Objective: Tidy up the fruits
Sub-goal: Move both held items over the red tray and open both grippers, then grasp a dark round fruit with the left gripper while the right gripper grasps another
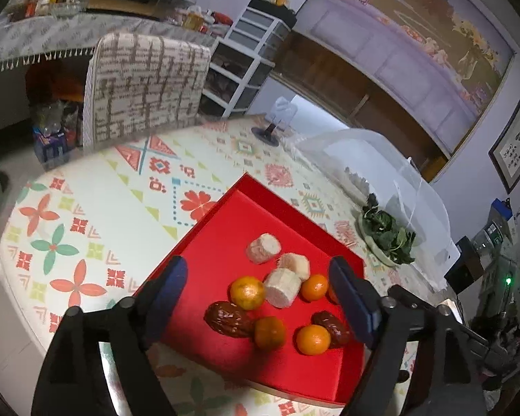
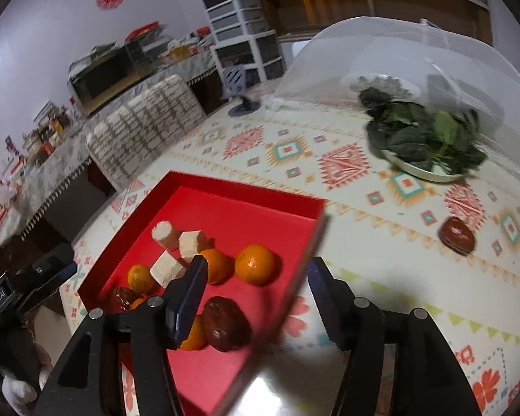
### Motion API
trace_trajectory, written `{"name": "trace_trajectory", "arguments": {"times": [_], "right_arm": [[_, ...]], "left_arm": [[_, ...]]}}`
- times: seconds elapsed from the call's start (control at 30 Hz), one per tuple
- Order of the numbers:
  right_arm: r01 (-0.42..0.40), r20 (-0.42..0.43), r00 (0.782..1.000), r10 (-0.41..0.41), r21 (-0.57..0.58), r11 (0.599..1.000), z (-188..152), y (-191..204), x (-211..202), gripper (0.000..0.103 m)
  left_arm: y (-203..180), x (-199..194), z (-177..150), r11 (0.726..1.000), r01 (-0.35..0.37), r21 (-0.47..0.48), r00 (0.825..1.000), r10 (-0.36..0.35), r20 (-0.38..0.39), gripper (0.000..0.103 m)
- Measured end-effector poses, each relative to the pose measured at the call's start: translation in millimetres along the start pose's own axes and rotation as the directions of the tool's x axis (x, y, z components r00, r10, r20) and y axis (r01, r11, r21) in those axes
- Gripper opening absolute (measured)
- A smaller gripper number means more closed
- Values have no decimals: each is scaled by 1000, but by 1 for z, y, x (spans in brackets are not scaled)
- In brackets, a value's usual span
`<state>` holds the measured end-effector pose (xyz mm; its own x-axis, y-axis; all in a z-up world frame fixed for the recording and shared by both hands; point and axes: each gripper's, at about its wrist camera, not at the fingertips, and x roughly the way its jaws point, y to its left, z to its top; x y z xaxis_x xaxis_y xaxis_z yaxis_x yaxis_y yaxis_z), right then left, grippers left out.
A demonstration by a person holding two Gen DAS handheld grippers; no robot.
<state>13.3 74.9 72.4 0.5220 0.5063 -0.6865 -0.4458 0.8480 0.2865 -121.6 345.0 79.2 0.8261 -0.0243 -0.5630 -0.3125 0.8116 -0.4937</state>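
The red tray (image 1: 222, 242) holds tangerines (image 1: 247, 292), red dates (image 1: 227, 319) and pale banana chunks (image 1: 263, 248); both the left gripper (image 1: 260, 291) and right gripper (image 2: 256, 287) gape empty above it.

Left gripper (image 1: 258, 298): black, blue-padded, pointing downward toward 12 o'clock, jaws spread wide, nothing clasped.
Right gripper (image 2: 256, 294): black, blue serrated pads, tilted downward, jaws apart, gripping nothing.
Left gripper in right view: at 9 o'clock.

Left gripper (image 1: 258, 286) hung open over red tray (image 1: 225, 228); oranges (image 1: 247, 292), dates (image 1: 227, 319), pale chunks (image 1: 263, 248) clustered near right.
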Motion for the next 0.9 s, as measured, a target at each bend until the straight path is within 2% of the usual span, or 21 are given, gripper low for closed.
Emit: {"name": "trace_trajectory", "arguments": {"times": [0.13, 0.37, 0.63, 0.9], "right_arm": [[29, 41, 999, -31, 52, 998, -6, -32, -31, 65], [130, 103, 983, -153, 201, 971, -36, -121, -106, 68], [227, 101, 954, -283, 373, 900, -95, -219, -174, 70], [276, 79, 931, -356, 482, 831, -140, -283, -213, 70]], "left_arm": [[-16, -8, -3, 998, 53, 26, 998, -53, -22, 84], [-60, -15, -18, 988, 106, 112, 994, -101, -47, 84], [-122, -4, -49, 962, 170, 212, 980, -144, -135, 84], [-168, 9, -79, 935, 207, 287, 967, -152, -202, 84]]}}
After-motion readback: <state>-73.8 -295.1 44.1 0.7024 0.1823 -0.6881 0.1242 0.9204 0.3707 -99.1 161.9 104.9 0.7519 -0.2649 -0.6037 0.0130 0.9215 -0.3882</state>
